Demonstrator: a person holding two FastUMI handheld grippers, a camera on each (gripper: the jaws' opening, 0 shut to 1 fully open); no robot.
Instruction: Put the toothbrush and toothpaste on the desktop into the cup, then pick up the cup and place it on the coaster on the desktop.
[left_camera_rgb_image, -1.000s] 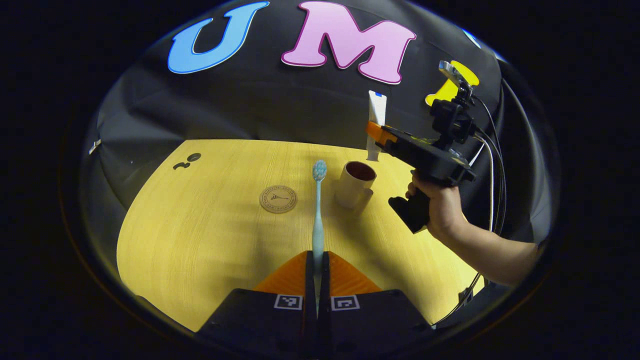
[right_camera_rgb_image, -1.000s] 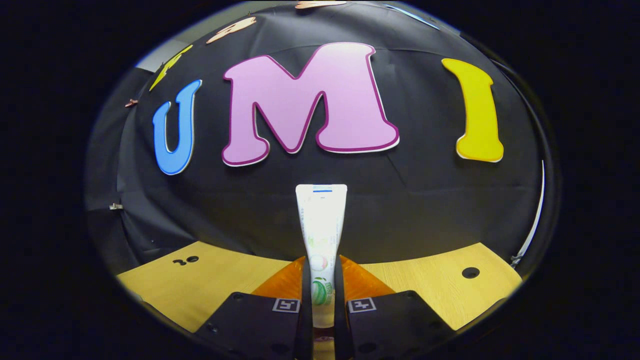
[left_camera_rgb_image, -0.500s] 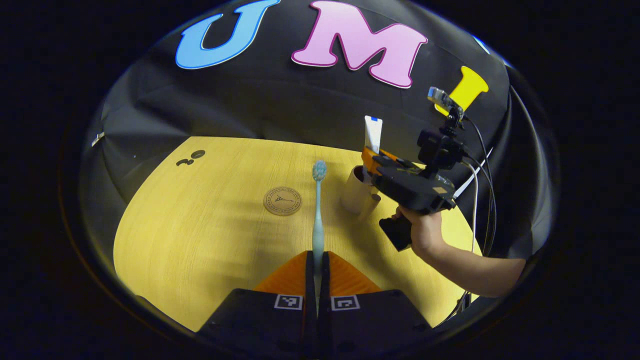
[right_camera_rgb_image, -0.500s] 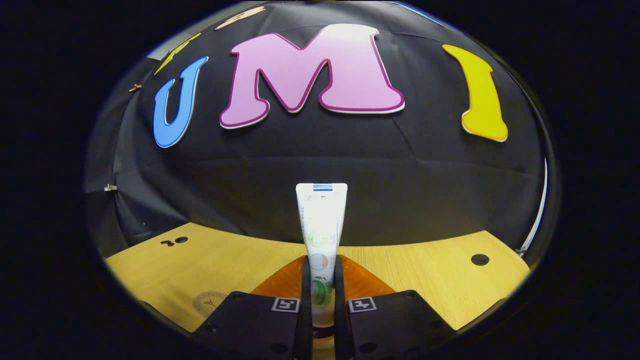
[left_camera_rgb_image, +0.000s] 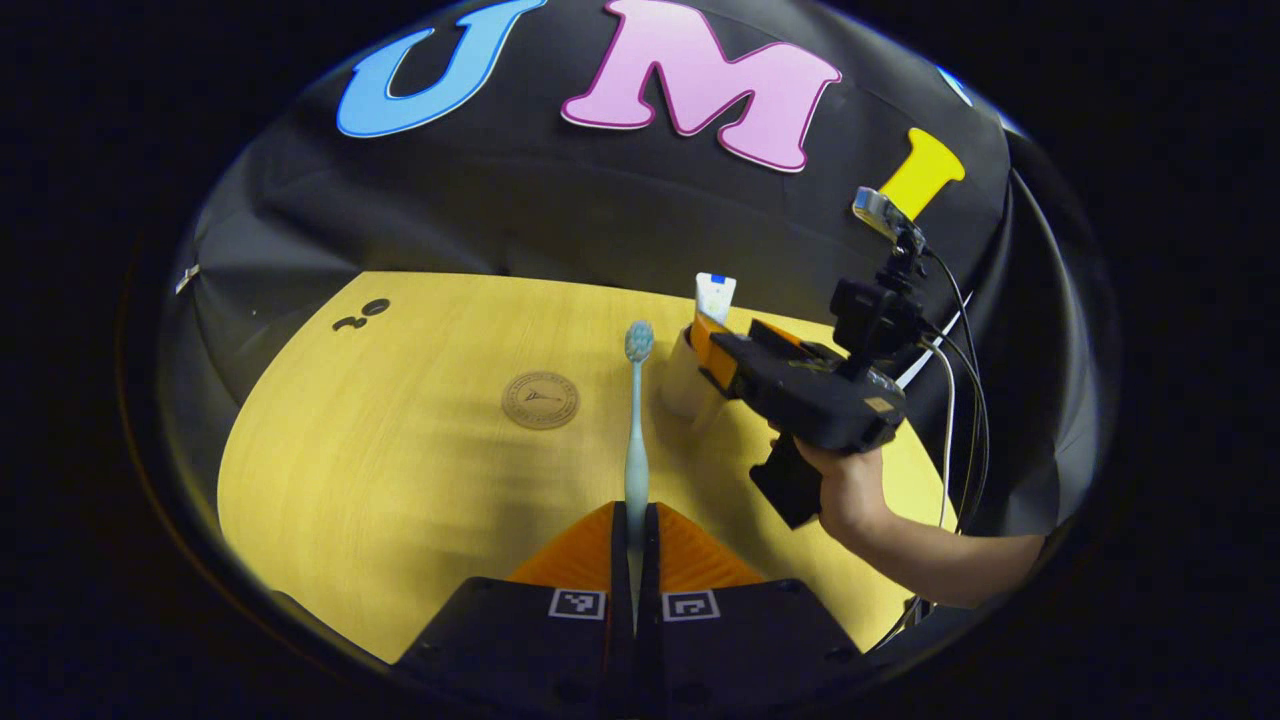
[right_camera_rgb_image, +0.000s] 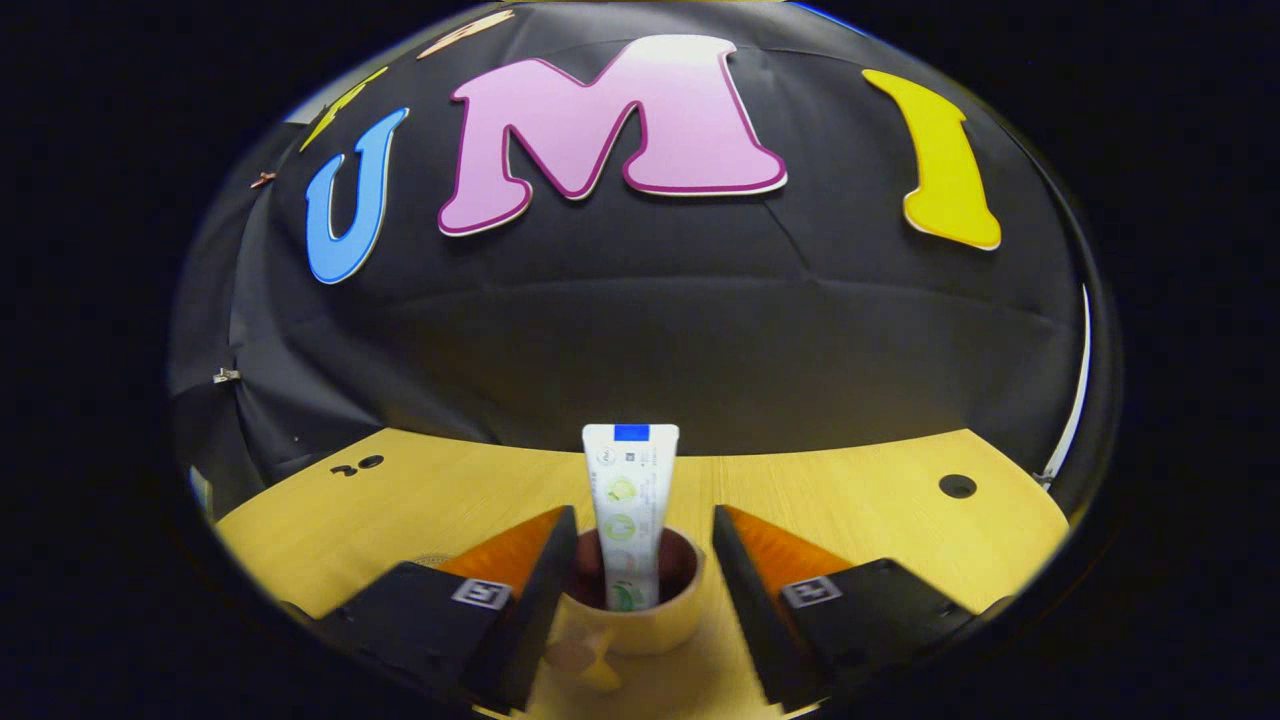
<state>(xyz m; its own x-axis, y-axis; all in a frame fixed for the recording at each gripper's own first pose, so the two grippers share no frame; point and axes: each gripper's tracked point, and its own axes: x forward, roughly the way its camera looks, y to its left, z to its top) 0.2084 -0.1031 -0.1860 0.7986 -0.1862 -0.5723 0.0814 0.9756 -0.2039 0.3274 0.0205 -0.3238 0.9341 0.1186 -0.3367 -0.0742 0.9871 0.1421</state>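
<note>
In the left gripper view, the left gripper (left_camera_rgb_image: 632, 560) has its fingers clamped together on the handle of the toothbrush (left_camera_rgb_image: 634, 420), which stands straight out ahead with its bristle head up, above the yellow bench (left_camera_rgb_image: 400, 480). This grip looks the same as half a second ago. Beyond it lies the round coaster (left_camera_rgb_image: 540, 399), bare, and to its right stands the cup (left_camera_rgb_image: 682, 378), partly hidden by the right gripper (left_camera_rgb_image: 712, 348). That gripper has come lower than a second ago, when it held the toothpaste (left_camera_rgb_image: 714, 297) high above the cup; now only the tube's flat top end rises over the fingers. A hand (left_camera_rgb_image: 848, 484) holds the gripper's grip from below, forearm reaching in from the right, the tool roughly level and aimed at the cup.

In the right gripper view, the change is plain: the fingers, shut on the tube half a second ago, now stand wide apart on either side of the cup (right_camera_rgb_image: 640, 612), touching nothing I can see. The toothpaste (right_camera_rgb_image: 628, 510) stands upright inside the cup, its lower end down in the dark interior. So the toothpaste step looks done; the toothbrush is still to go in, and the cup is still off the coaster.
</note>
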